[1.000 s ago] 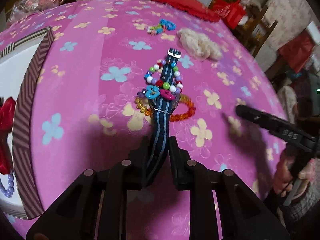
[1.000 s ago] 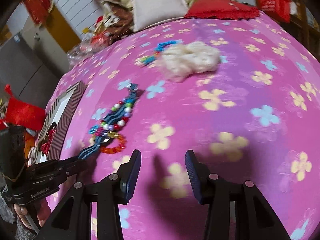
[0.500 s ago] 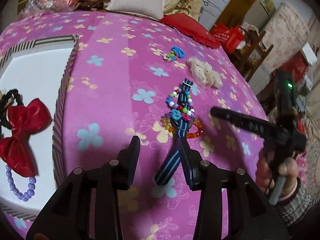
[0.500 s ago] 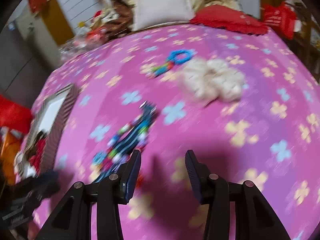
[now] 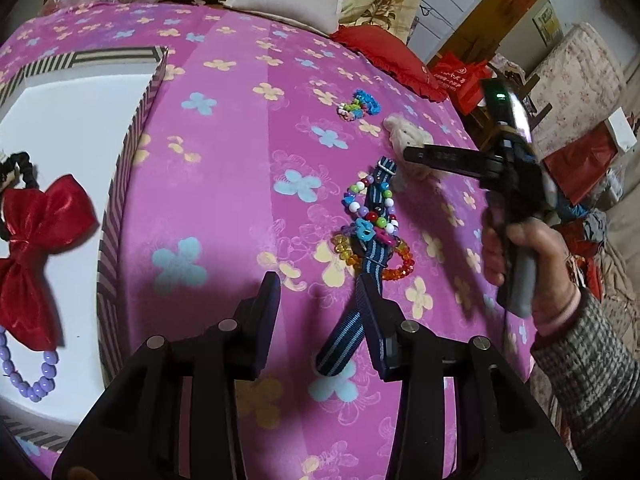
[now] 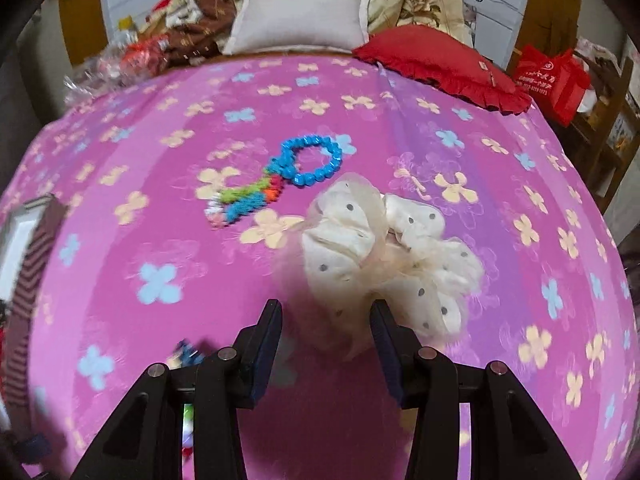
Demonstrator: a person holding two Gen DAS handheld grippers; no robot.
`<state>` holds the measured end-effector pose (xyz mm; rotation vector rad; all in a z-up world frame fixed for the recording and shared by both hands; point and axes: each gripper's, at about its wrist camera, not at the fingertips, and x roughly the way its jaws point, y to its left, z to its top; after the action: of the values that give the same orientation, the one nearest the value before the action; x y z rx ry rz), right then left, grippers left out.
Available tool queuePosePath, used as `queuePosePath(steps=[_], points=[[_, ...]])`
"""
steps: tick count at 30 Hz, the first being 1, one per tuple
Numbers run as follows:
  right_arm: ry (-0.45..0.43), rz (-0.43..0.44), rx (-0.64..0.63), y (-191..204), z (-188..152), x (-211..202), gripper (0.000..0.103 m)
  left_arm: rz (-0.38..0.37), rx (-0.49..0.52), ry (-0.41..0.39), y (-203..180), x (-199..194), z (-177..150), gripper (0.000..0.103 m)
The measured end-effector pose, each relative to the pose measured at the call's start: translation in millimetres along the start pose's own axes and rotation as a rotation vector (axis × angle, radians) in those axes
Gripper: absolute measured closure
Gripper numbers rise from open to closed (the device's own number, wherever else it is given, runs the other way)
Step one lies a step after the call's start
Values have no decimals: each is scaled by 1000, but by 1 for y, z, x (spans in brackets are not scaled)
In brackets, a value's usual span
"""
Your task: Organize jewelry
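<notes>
A bed (image 5: 224,216) covered in a pink sheet with pale blue and yellow flower prints carried everything. At its left edge sat a striped-walled box (image 5: 120,184) with a white floor. Near the middle lay a blue striped strap (image 5: 374,216), stretched lengthwise, with a multicoloured bead bracelet (image 5: 362,204) draped over it and an orange bead bracelet (image 5: 396,258) beside its lower part. Farther up the sheet rested a blue bead bracelet (image 6: 316,160) touching a small rainbow-coloured woven band (image 6: 244,200). Just right of those lay a cream dotted scrunchie (image 6: 384,256). At the head end sat a white pillow (image 6: 300,16) and a red cushion (image 6: 440,64).
</notes>
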<state>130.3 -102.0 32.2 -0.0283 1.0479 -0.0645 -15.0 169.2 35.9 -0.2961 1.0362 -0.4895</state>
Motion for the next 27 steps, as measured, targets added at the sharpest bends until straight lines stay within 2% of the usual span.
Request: queuePosePath(steps=[3, 5, 10, 13, 16, 17, 18, 19, 20, 22, 25, 27], points=[[18, -6, 4, -8, -3, 6, 85, -12, -26, 2, 4, 3, 1, 64], [25, 20, 13, -16, -10, 0, 91, -10, -37, 6, 6, 5, 1, 64], [90, 122, 38, -27, -48, -20, 94, -14, -53, 22, 7, 10, 1, 64], [95, 144, 28, -29, -79, -38, 94, 0, -54, 21, 7, 10, 0, 64], [121, 198, 14, -30, -96, -53, 93, -6, -61, 22, 7, 8, -1, 64], [112, 208, 13, -29, -97, -59, 88, -7, -61, 22, 7, 7, -1, 64], [96, 214, 12, -29, -98, -66, 70, -8, -60, 20, 6, 5, -2, 64], [74, 224, 11, -27, -97, -74, 59, -9, -60, 18, 5, 5, -1, 64], [52, 238, 14, -24, -95, -78, 43, -10, -60, 16, 5, 4, -1, 64], [8, 271, 32, -17, -89, -87, 41, -11, -63, 11, 6, 1, 0, 64], [27, 357, 61, 5, -77, -82, 41, -15, -71, 8, 7, 0, 1, 64], [33, 358, 77, 18, -70, -72, 41, -17, -71, 6, 7, -1, 1, 64]])
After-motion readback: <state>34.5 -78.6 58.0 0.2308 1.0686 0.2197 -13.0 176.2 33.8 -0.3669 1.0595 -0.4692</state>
